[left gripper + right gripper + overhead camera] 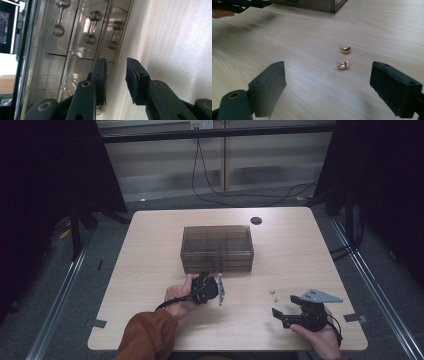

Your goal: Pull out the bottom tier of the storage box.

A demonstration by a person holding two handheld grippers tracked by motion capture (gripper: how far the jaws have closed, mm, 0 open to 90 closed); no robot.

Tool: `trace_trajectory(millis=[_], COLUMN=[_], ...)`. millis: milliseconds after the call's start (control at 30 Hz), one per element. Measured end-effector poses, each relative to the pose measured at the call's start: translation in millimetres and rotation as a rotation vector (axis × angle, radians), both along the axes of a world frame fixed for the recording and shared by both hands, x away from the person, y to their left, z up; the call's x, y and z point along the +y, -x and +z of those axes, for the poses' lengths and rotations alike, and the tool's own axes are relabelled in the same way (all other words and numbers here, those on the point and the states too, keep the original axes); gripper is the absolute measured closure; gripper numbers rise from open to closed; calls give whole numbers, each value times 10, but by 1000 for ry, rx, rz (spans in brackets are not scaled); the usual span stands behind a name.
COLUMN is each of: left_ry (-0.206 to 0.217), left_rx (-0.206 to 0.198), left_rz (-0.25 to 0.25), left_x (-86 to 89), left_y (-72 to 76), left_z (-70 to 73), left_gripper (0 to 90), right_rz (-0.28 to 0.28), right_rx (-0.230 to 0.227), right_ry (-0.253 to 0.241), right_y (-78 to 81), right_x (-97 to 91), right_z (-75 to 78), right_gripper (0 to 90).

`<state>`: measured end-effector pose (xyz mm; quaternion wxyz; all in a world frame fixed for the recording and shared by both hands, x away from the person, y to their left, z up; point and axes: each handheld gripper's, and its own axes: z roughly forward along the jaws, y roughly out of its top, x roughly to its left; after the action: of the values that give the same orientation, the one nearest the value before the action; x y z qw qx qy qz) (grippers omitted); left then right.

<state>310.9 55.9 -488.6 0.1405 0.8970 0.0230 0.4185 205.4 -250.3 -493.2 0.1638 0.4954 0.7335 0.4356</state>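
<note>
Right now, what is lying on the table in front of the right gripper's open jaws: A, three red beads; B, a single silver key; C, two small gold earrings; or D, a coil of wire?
C: the right gripper view shows two small gold earrings lying on the bare wood of the table ahead of the right gripper, whose jaws stand wide apart with nothing between them.

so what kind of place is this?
Looks like a lab recording station, not a home: a bare wooden table flanked by black curtains, floor rails, loose cables, and a smoky drawer box staged at centre.
</note>
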Motion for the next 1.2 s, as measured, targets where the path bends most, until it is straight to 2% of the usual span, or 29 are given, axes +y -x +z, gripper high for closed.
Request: trace_trajectory(millis=[100,167,200,233,267,300,367,400,433,467,500,533,567,633,667,700,733,833,867,900,933,967,1000,1033,1100,1167,1200], left_ry=[11,-2,8,-9,-13,-27,-21,-32,-17,-34,-23,-21,-42,-51,-81,-84,-67,-103,-96,-117,-91,-93,-104,-80,-91,-109,-88], left_rx=[-28,-57,-61,-60,-84,-79,-92,-95,-93,-97,-108,-101,-108,-119,-134,-135,-128,-159,-154,-176,-172,-167,-186,-180,-206,-215,-220], left_rz=[7,9,6,10,13,8,14,15,19,17,12,18,12,7,-3,-10,1,-17,-8,-20,-13,-8,-17,-7,13,-6,13], left_x=[-21,-30,-39,-42,-46,-47,-52,-57,-62,-63,-67,-70,-72,-81,-89,-93,-96,-120,-126,-133,-136,-139,-146,-147,-156,-173,-176], left_y=[5,11,-3,-6,-7,-13,-12,-8,-4,-2,-9,-10,-10,-11,-12,-12,-1,6,15,12,16,15,4,3,11,-5,10], left_z=[-42,-55,-72,-74,-85,-90,-115,-117,-136,-130,-142,-148,-143,-155,-147,-159,-189,-200,-214,-204,-224,-227,-216,-232,-226,-215,-250], left_gripper=[713,720,721,719,716,716,716,717,717,718,719,720,723,727,728,730,739,751,752,754,755,755,755,755,756,760,762], right_rz=[1,0,0,1,1,1,1,1,1,1,1,1,2,2,3,2,2,3,3,4,3,2,4,4,3,5,4], right_rx=[1,1,1,1,2,2,2,3,4,4,5,5,5,8,7,7,8,10,11,10,10,11,11,11,11,13,13], right_ry=[1,0,0,1,1,1,1,1,1,1,0,0,0,3,1,0,2,2,2,1,1,1,-1,-1,1,-1,-1], right_y=[1,0,0,1,1,0,2,0,0,0,1,1,0,-1,-3,-3,-3,-2,-2,-1,-1,-2,-3,-3,-1,-2,-3], right_x=[-1,-3,-2,-2,-1,-1,-2,-2,-1,-1,0,1,0,-1,-3,-4,-3,0,1,0,-1,-2,-2,-1,1,0,0], right_z=[0,1,1,0,1,0,1,0,0,0,1,0,0,-1,-2,-2,-1,-1,-1,-1,-1,-2,-2,-2,-1,-2,-3], right_gripper=[124,124,124,124,124,124,124,124,124,124,124,124,124,124,124,124,124,124,124,124,124,124,124,124,124,124,124])
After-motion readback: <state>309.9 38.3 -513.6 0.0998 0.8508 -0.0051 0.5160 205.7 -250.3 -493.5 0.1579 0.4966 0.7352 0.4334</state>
